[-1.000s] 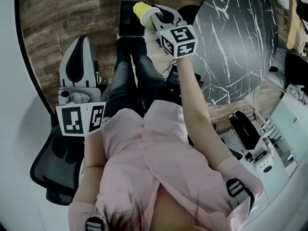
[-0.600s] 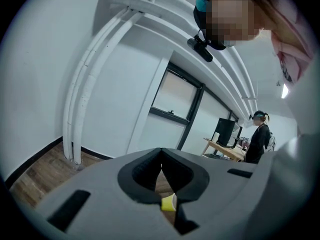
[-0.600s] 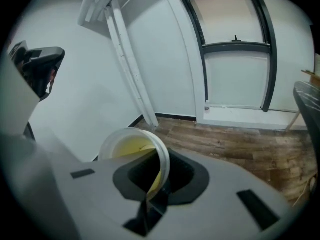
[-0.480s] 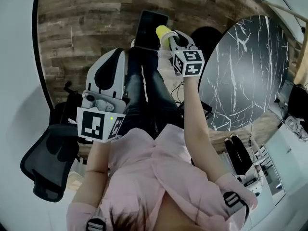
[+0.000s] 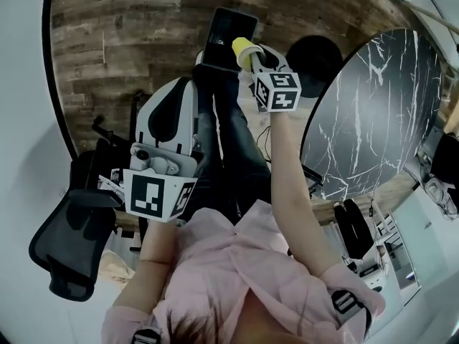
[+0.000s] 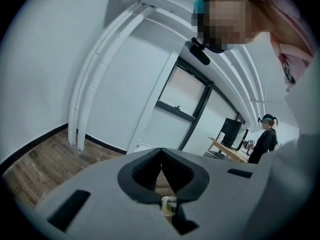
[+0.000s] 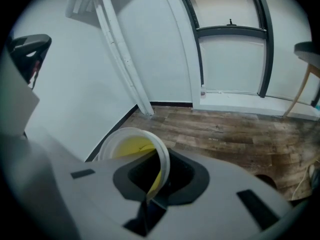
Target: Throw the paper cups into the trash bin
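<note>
Right tool [image 5: 251, 56] is clamped on the yellow paper cup [image 5: 242, 47], and the right gripper view shows how: the jaws pinch the cup's wall just under its white rim, mouth turned away from the camera. Over the last second this tool has come down with the cup, closing in on the dark trash bin [image 5: 225, 33] on the wooden floor [image 5: 115, 41]. From the head view the cup now sits at the bin's near right edge, partly over its opening. It looks like the drop is close. I'd want the cup nudged a little further over the opening before those jaws part.

Left tool [image 6: 161, 159] has sunk too. Its pads are together with nothing between them, and it hangs beside the person's left leg, well away from the action.

Containers: the cup's yellow inside looks empty. The bin's opening reads as a flat dark rectangle, so I can't tell what's in it.

Further out, the black marble surface [image 5: 366, 106] lies to the right, and no cups show on the part in view.
</note>
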